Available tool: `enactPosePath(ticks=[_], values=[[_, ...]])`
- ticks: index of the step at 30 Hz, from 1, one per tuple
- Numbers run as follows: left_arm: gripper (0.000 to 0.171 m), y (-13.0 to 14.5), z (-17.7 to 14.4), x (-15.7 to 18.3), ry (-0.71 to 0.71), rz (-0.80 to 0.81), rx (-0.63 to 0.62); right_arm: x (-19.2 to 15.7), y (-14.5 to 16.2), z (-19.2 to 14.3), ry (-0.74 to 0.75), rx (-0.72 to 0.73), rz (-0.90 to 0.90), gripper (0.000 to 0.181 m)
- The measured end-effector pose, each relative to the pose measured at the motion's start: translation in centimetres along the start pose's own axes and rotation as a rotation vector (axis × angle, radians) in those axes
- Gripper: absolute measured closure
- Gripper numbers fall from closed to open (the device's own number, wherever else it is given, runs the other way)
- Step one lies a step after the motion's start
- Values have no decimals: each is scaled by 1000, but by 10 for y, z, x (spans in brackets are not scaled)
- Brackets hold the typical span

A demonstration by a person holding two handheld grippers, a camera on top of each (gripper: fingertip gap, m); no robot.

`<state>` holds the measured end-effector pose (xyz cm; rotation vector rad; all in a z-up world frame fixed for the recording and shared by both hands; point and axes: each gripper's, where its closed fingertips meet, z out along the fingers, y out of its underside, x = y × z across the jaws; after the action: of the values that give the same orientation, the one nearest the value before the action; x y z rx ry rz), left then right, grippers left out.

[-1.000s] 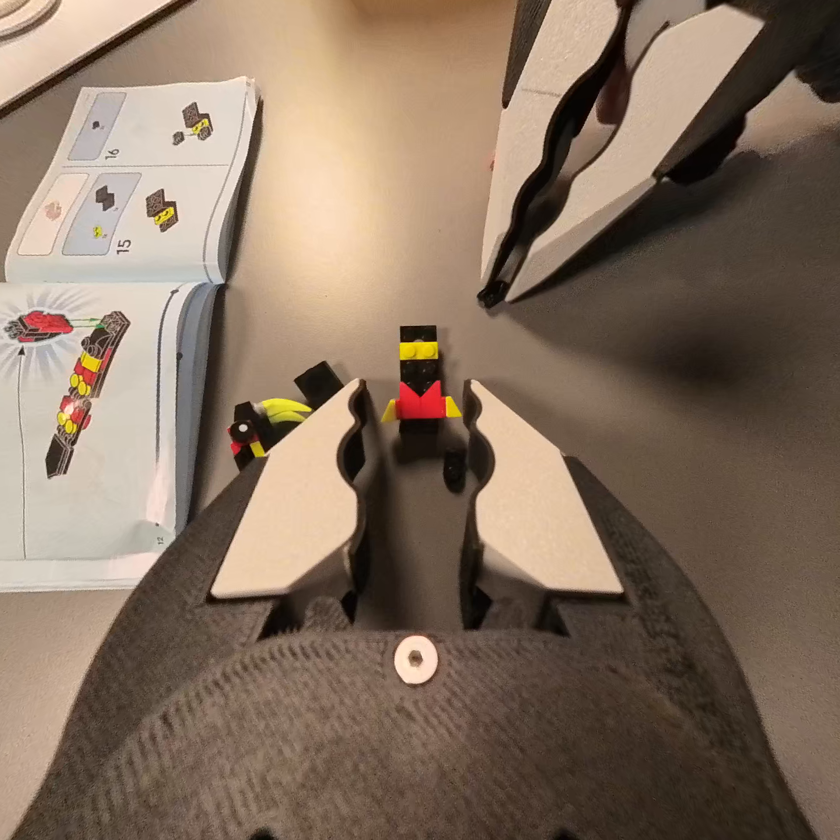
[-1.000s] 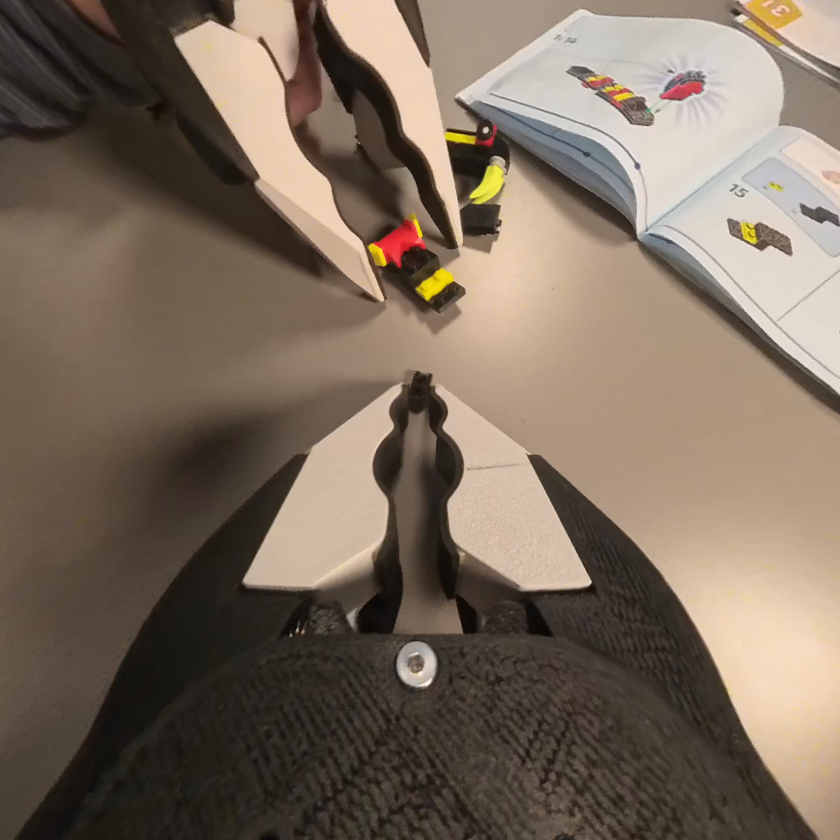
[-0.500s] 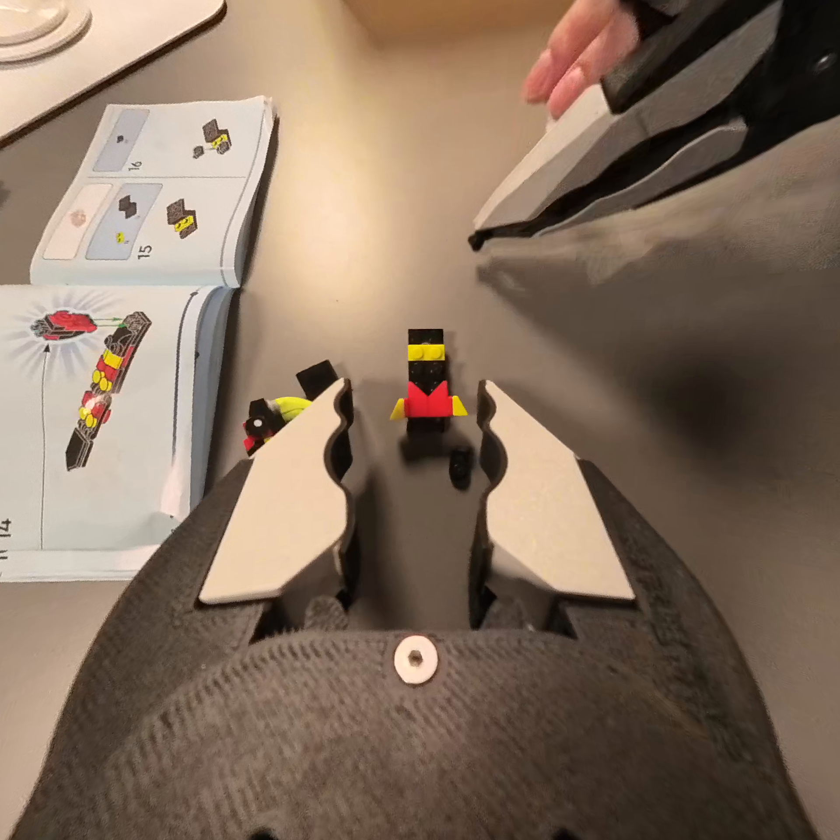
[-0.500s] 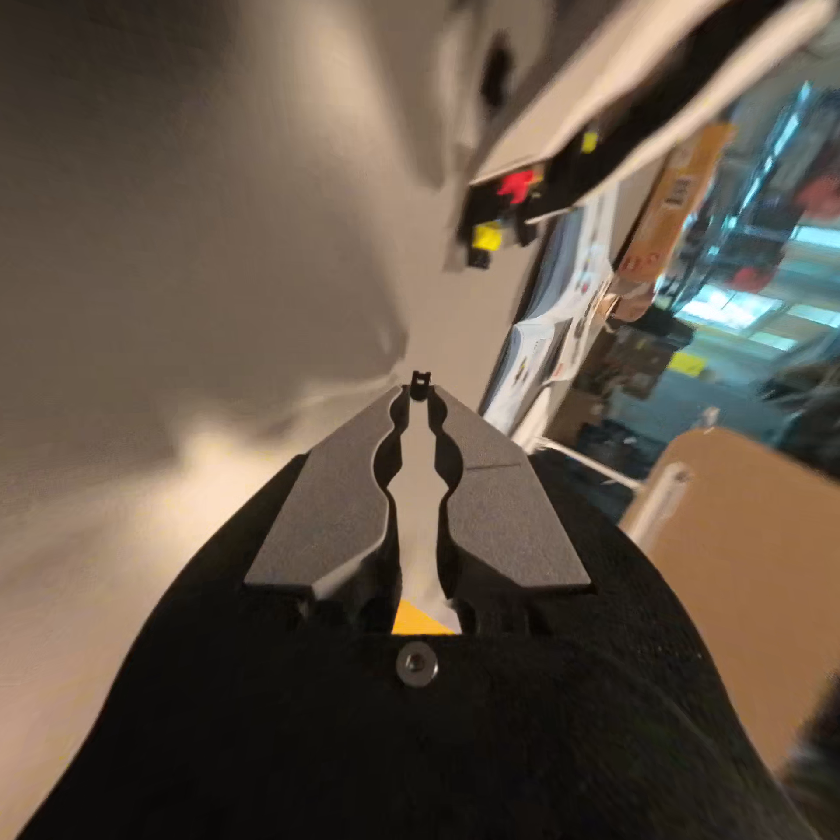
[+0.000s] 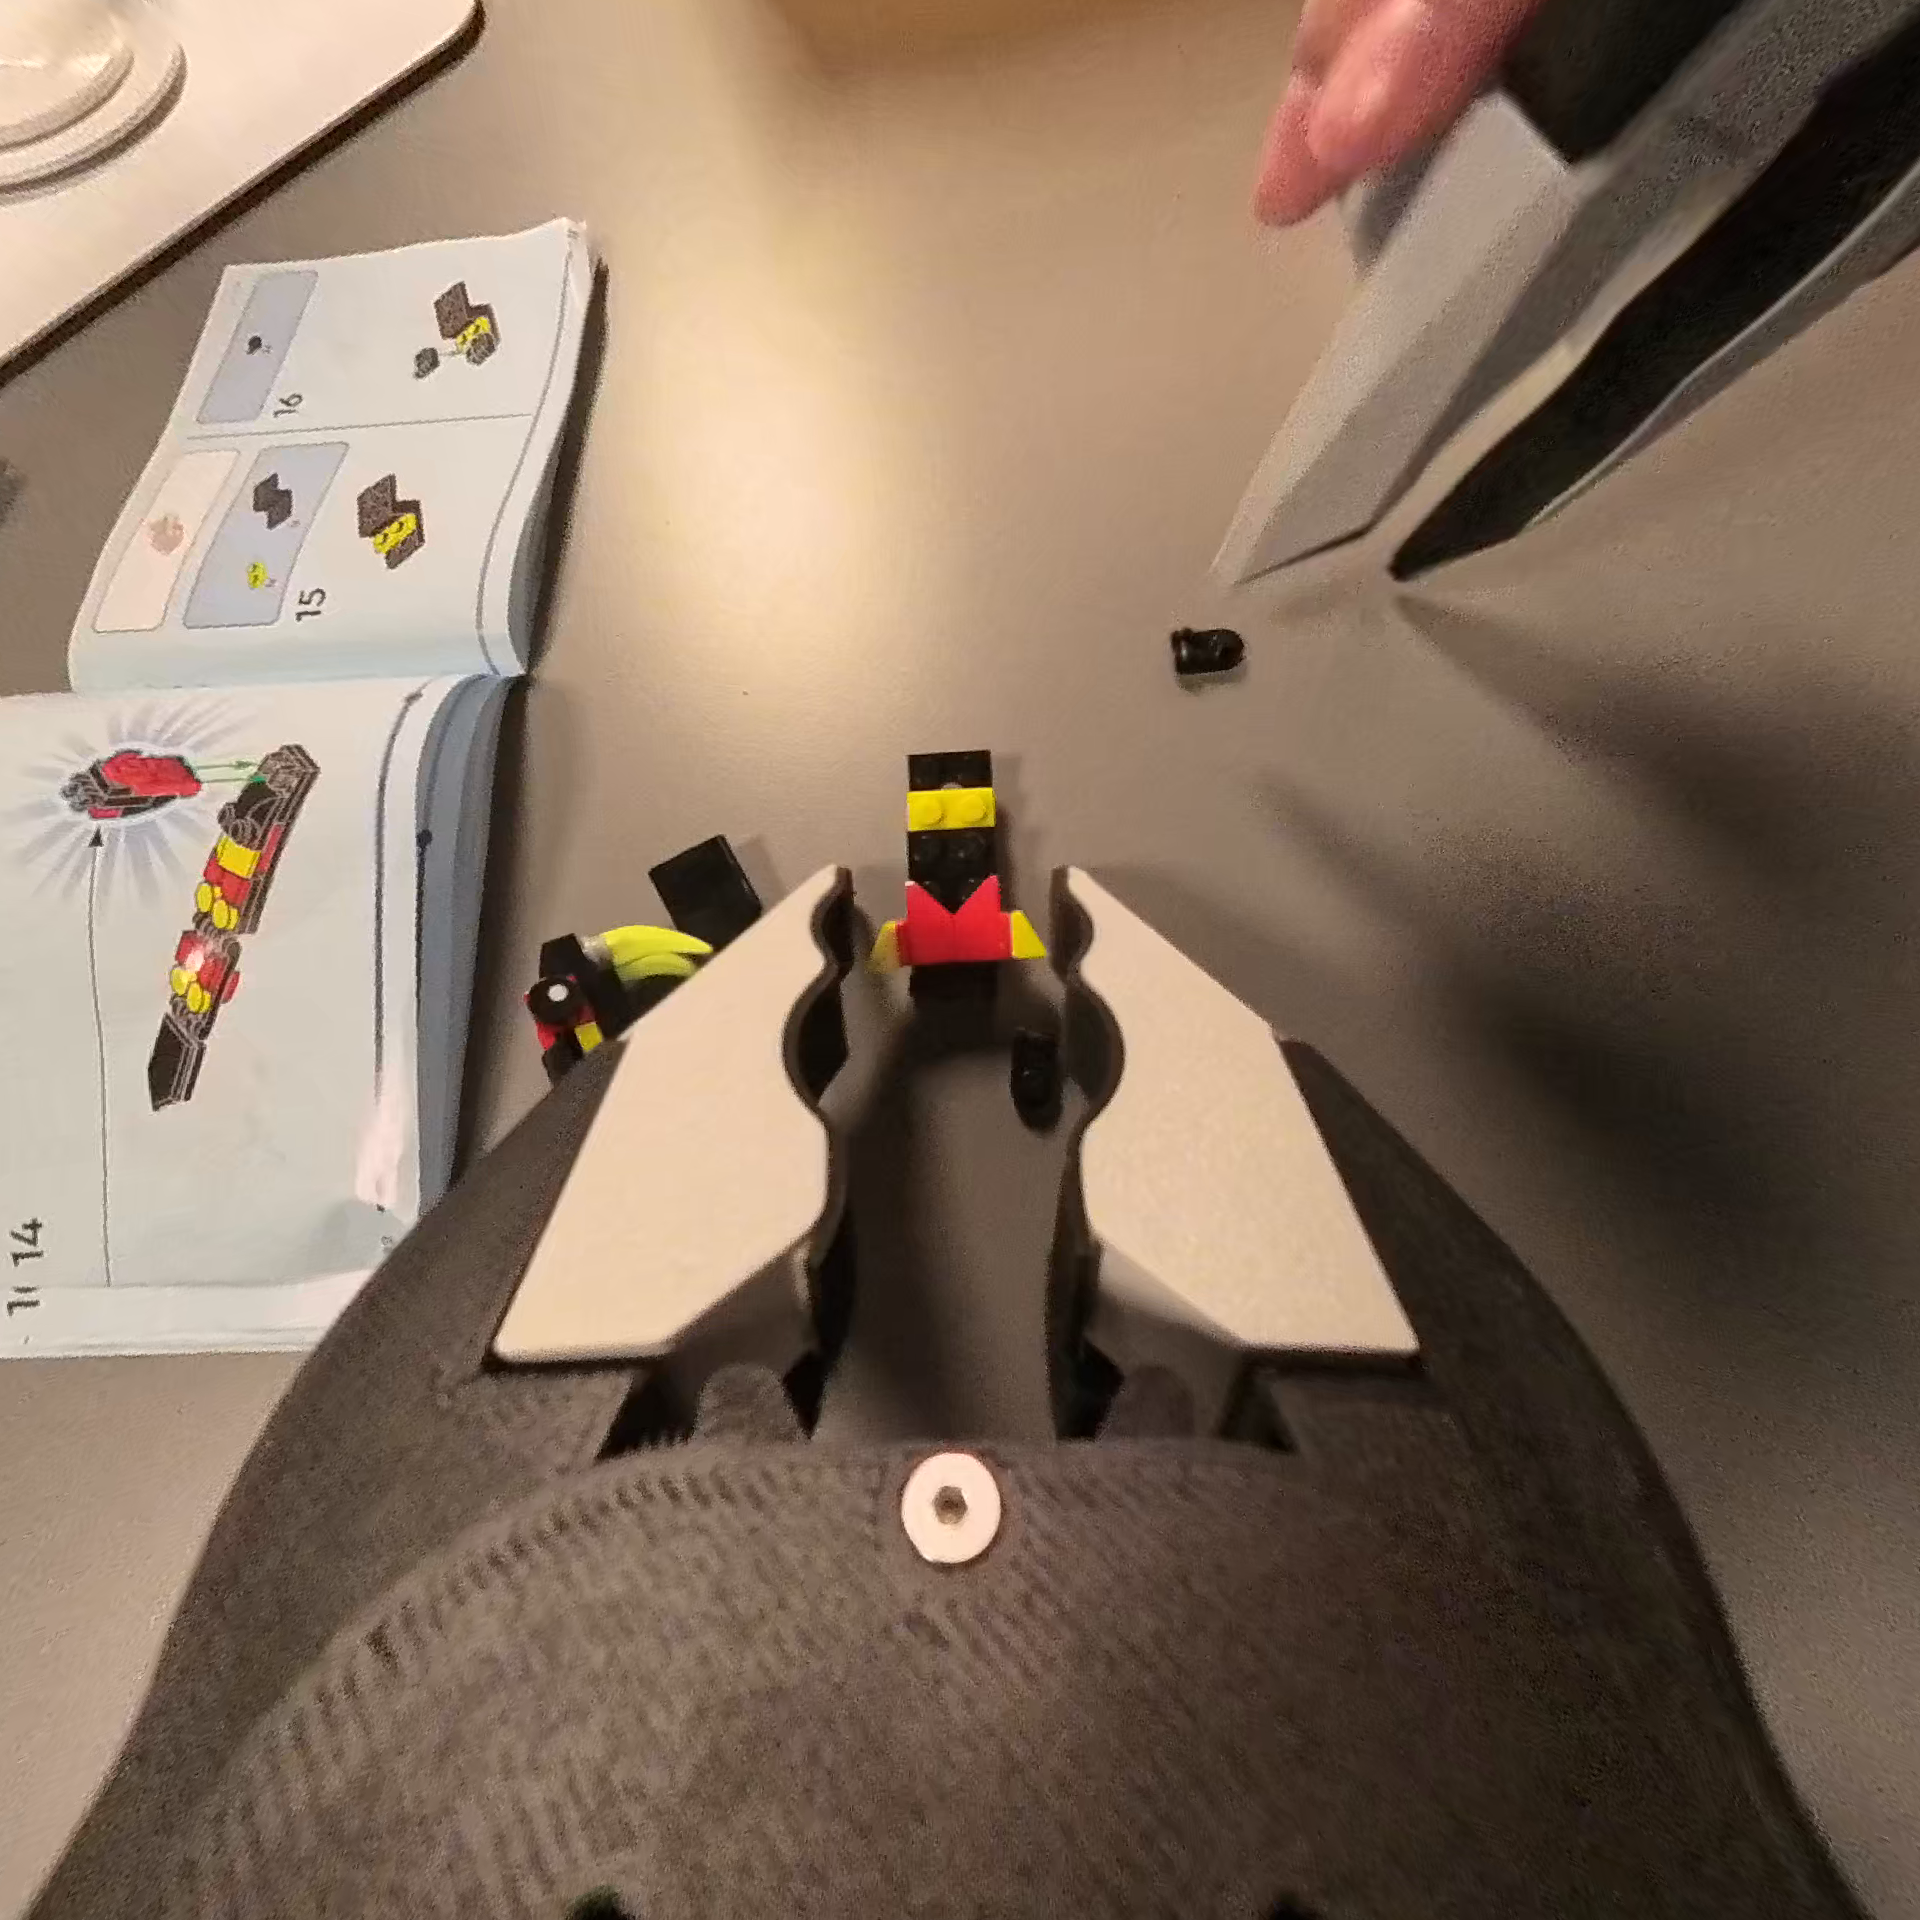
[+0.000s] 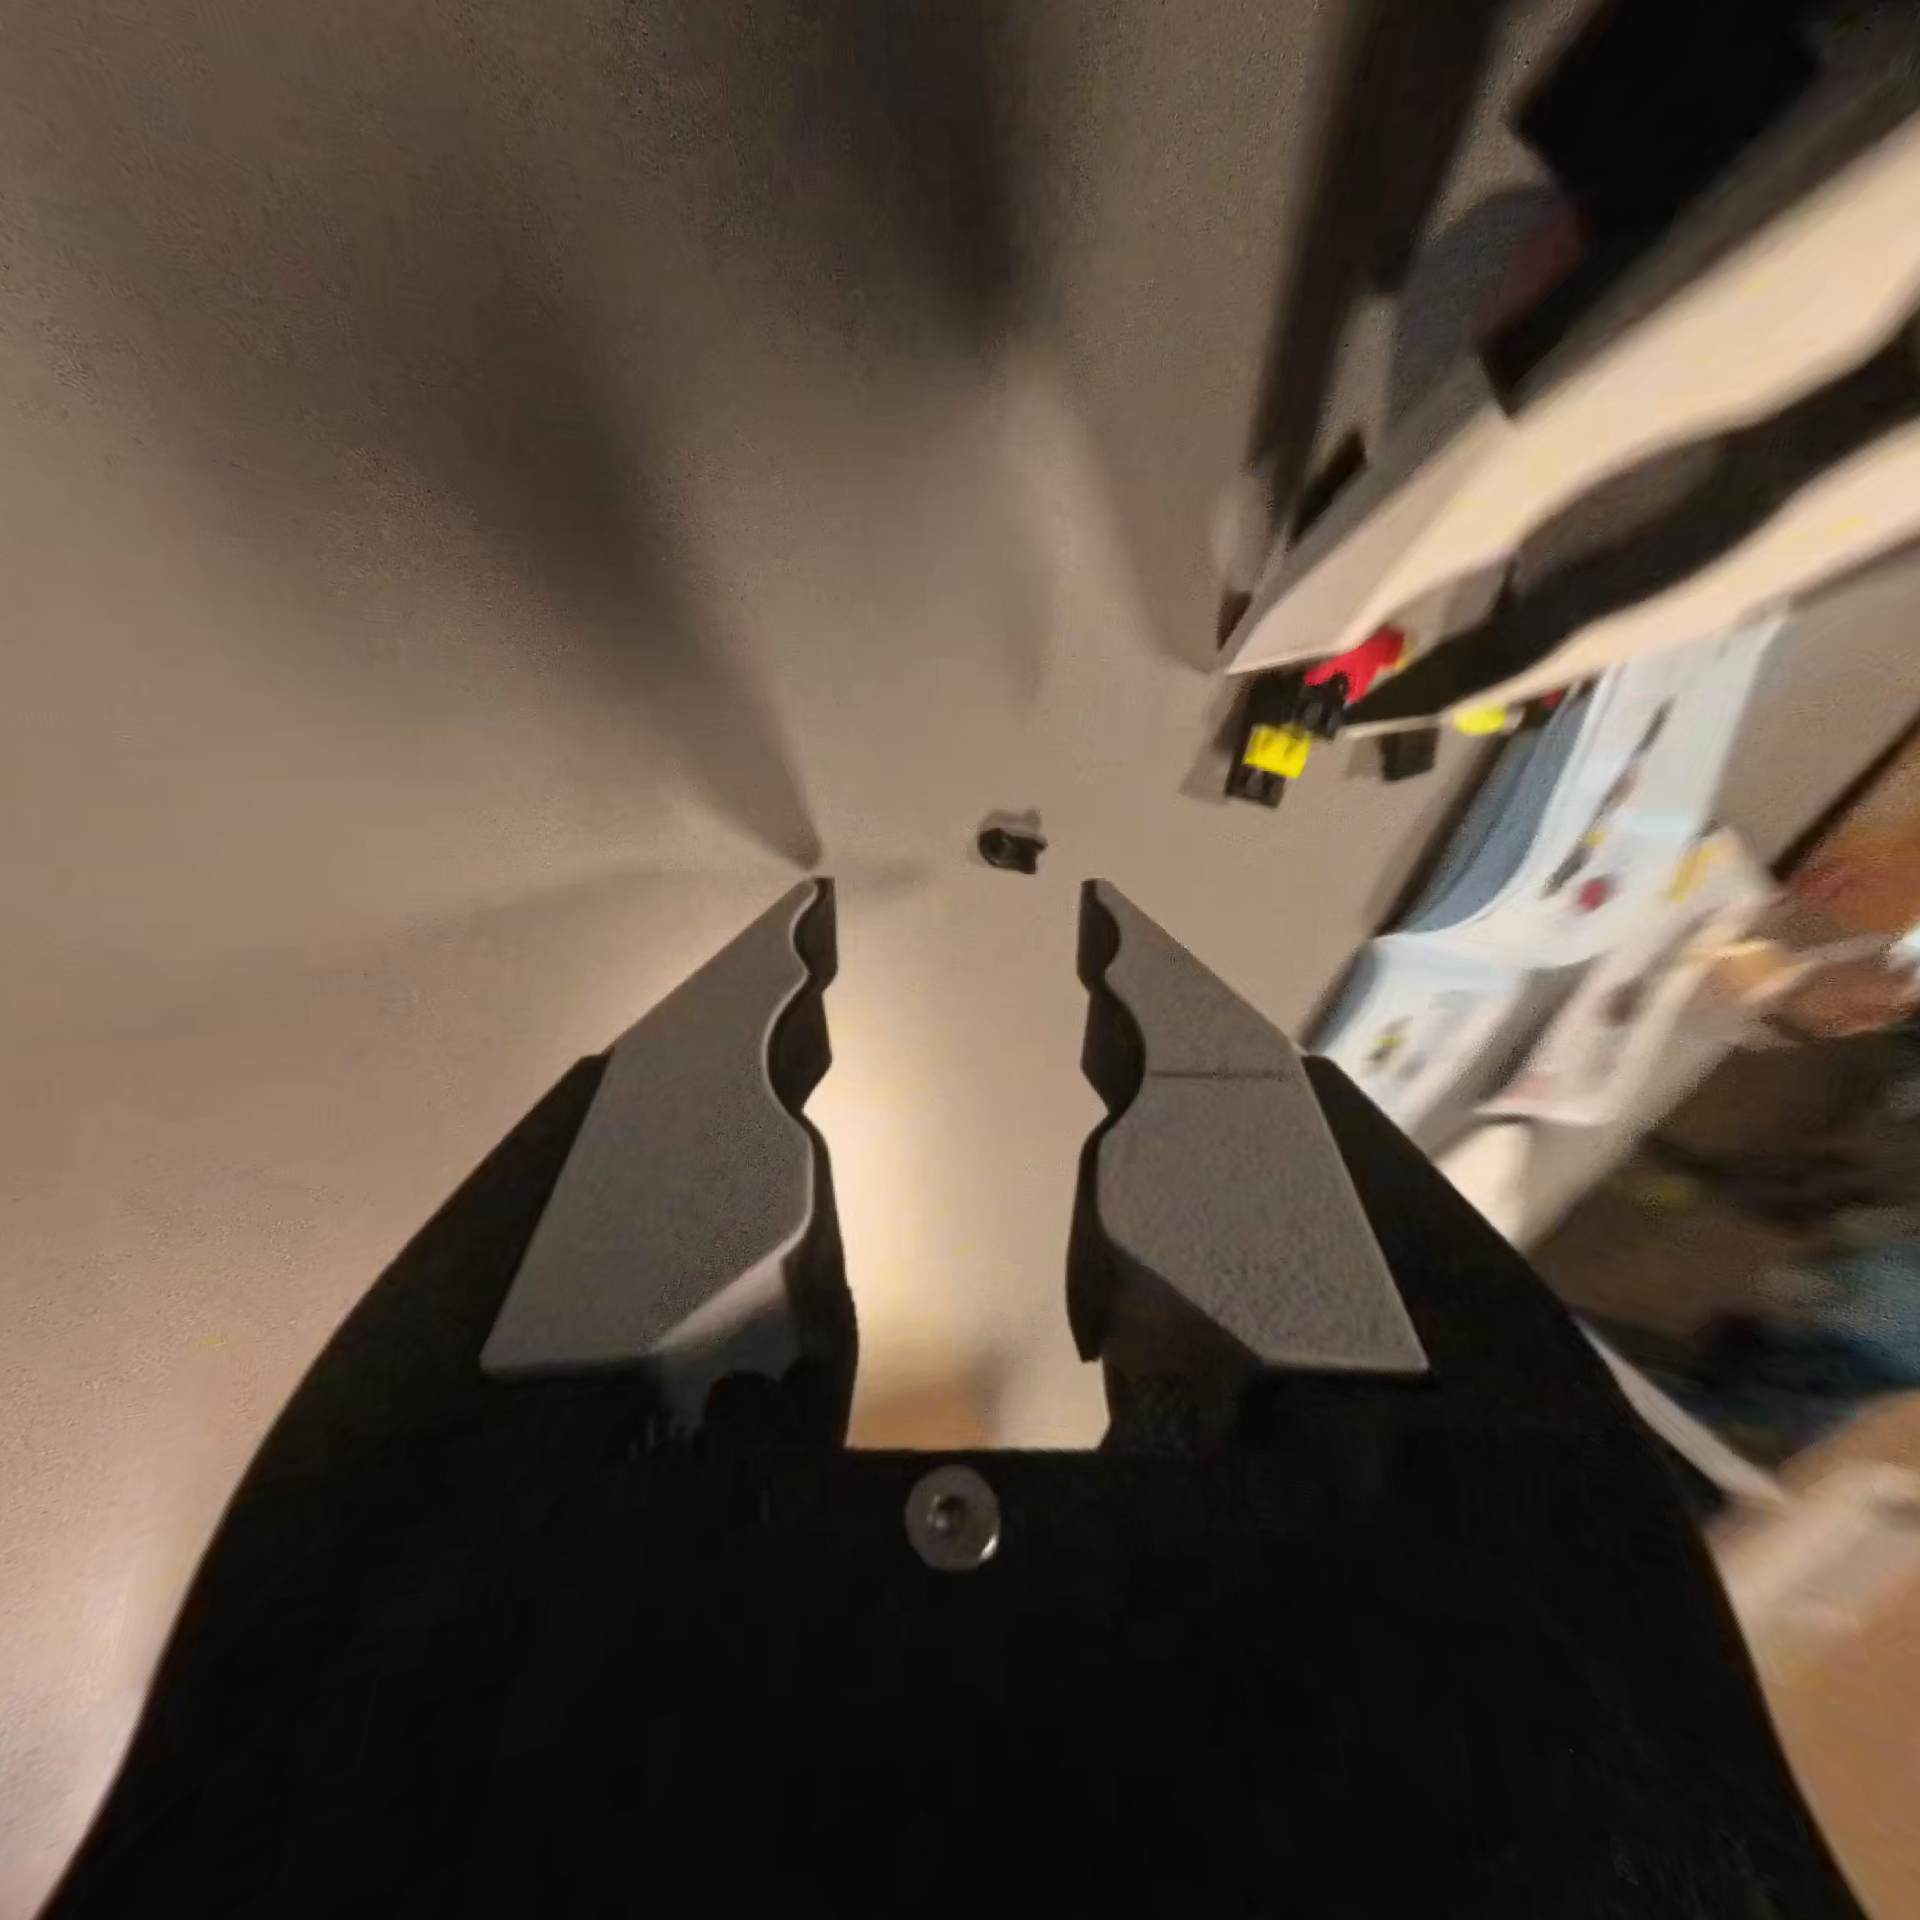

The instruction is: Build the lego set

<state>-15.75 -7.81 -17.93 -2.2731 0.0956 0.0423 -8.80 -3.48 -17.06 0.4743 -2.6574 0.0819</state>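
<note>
Both claws, left and right, stood spread around a half-built black-red-yellow Lego strip; loose black pieces remained on the tabletop.

I find the tabletop a plain matte grey-brown surface, lit warmly from above, with soft shadows fanning across it. At its far left corner lies a pale board with rounded edge. Beyond the table edge (right wrist view) the room is blurred.

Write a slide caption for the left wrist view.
Open left gripper straddles a black, red and yellow lego strip; instruction booklet lies alongside.
</note>
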Motion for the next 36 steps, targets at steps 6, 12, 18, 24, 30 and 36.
enactPosePath(ticks=[6,12,18,24,30,36], values=[[140,0,0,2,22,-8,-2,0,5,6,-102,367,545,136],[140,0,-1,17,118,37,2,5,-9,4,-161,616,770,145],[140,0,-1,17,115,41,2,-3,-2,5,-144,581,831,155],[140,1,-1,17,119,40,1,-8,-25,3,-264,635,886,154],[140,1,-1,21,137,55,1,18,-14,-2,-105,698,800,150],[140,1,-1,22,147,56,1,15,-22,10,-252,764,758,142]])
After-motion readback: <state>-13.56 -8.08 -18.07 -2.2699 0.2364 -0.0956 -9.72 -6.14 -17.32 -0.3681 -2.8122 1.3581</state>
